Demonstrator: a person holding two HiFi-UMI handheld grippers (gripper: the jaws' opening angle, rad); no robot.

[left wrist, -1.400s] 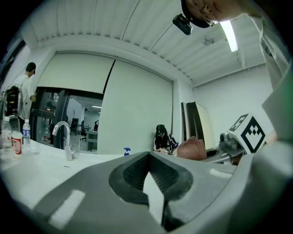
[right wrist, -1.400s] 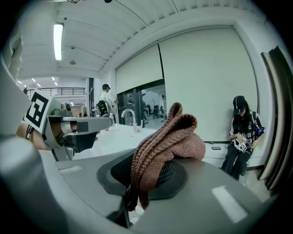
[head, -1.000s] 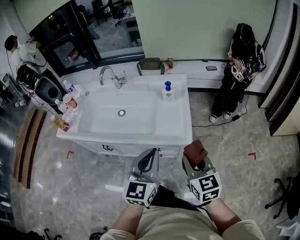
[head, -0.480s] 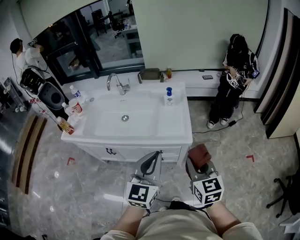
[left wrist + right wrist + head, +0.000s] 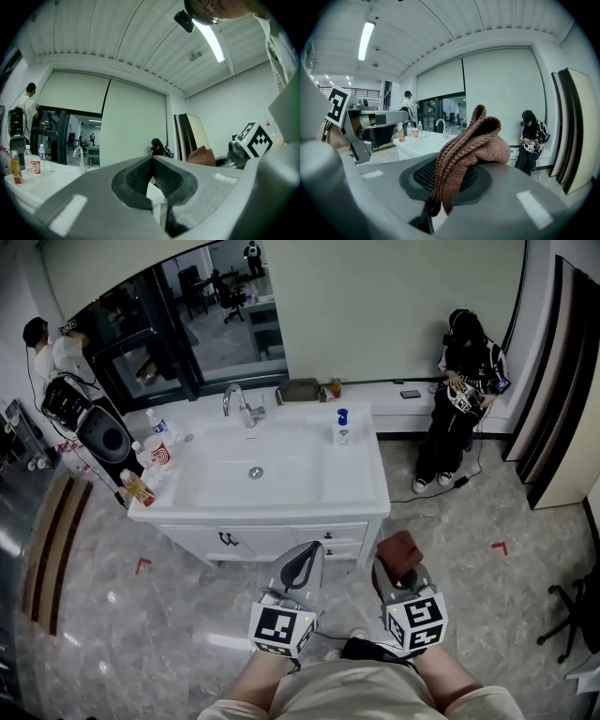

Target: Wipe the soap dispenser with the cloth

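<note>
Glossy stone-patterned floor surrounds a white vanity whose smooth worktop [image 5: 354, 486] stands against a pale wall. Compared with a second ago, more of the cabinet front and the far wall shows, while both grippers sit in much the same low spot, well short of the vanity. The soap dispenser [image 5: 341, 427], a small clear bottle with a blue pump, stands upright on the worktop to the right of the rectangular basin [image 5: 246, 470], near the back edge. The right gripper [image 5: 396, 568] pinches a reddish-brown cloth [image 5: 397, 547], ribbed and knitted, bunched above its dark textured pads. The left gripper [image 5: 307, 551] is pressed together with nothing between. A curved chrome tap [image 5: 240, 401] rises behind the basin.
</note>
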